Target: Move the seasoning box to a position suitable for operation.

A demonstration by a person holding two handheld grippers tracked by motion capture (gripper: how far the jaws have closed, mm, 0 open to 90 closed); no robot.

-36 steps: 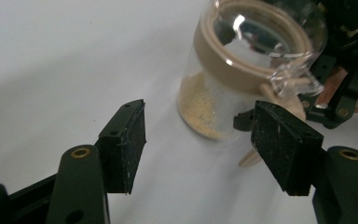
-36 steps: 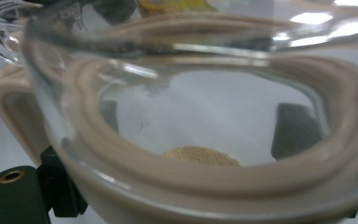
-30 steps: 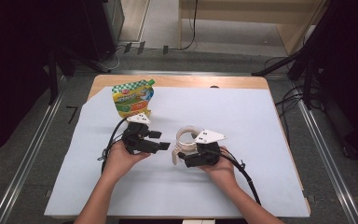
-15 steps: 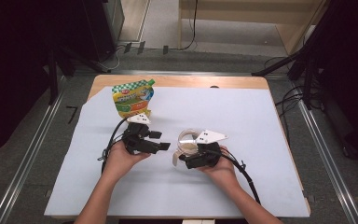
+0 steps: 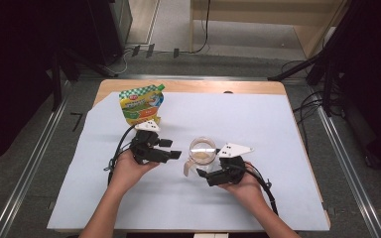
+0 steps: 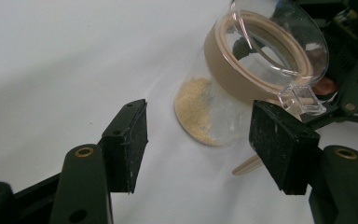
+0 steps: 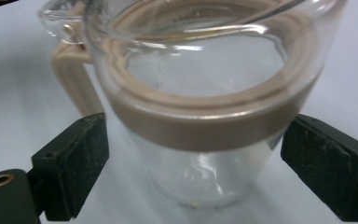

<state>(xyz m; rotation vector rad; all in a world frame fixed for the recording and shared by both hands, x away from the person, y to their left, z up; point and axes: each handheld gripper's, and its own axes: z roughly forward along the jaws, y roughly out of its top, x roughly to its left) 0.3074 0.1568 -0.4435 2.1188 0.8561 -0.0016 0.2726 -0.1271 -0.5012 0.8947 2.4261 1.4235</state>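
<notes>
Clear round jar (image 5: 202,152), tan band, upright on white desk (image 5: 278,148).
Straddled by spread right hand-held gripper (image 5: 209,174); left hand-held gripper (image 5: 175,149) likewise spread, nearby.

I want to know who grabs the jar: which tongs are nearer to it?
Right. The right tongs straddle the clear jar, jaws open on either side of it. The left tongs sit just to its left, open and pointing at it.

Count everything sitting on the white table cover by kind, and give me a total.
Clear jar with tan collar and handle: 1
Colourful snack pouch: 1
Hand-held gripper, left and right: 2
Total: 4
</notes>
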